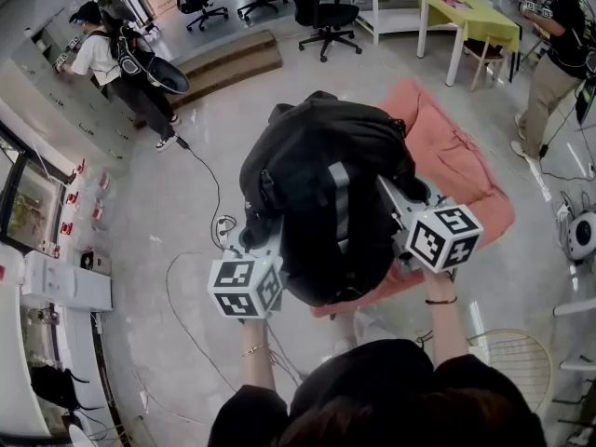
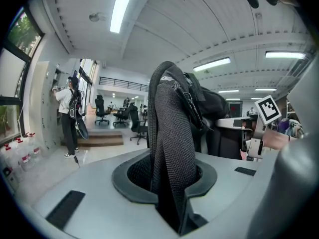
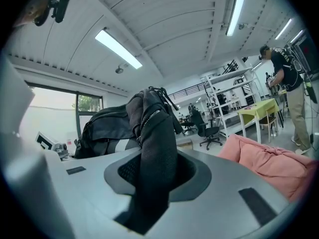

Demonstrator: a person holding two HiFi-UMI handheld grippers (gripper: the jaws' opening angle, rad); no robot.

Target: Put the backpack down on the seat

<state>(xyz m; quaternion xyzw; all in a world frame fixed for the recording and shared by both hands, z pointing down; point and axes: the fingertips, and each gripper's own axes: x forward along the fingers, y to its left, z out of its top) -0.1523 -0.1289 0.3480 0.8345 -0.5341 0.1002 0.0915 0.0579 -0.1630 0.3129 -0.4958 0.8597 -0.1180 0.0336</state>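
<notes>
a black backpack (image 1: pixel 326 203) is held between the two grippers, and in the head view it is seen over the near left part of a salmon-pink cushioned seat (image 1: pixel 461 161) that lies on the floor (image 1: pixel 172 212); whether the pack's underside touches the cushion cannot be told

the left gripper (image 2: pixel 172 185) is closed on a padded mesh strap (image 2: pixel 172 128), which is pinched between the jaws and rises upright out of them toward the body of the pack

the right gripper (image 3: pixel 149 185) is likewise clamped on a dark shoulder strap (image 3: pixel 155 138), by which the gap between its jaws is filled; behind that strap the pack's grey stripe (image 3: pixel 117 144) is seen, and the pink cushion is seen low at the right of the right gripper view

in the head view the marker cubes (image 1: pixel 245 285) of both grippers are seen at the pack's near corners, the left one nearer the bottom of the picture than the right

a black cable (image 1: pixel 216 184) is trailed across the floor to the left of the pack

farther off, a yellow desk (image 1: pixel 470 17) is placed beyond the seat, black office chairs (image 1: pixel 321 12) are grouped near a wooden step (image 1: pixel 228 59), one person (image 1: pixel 112 59) is seen at the left wall and a second person (image 1: pixel 554 59) at the right edge
</notes>
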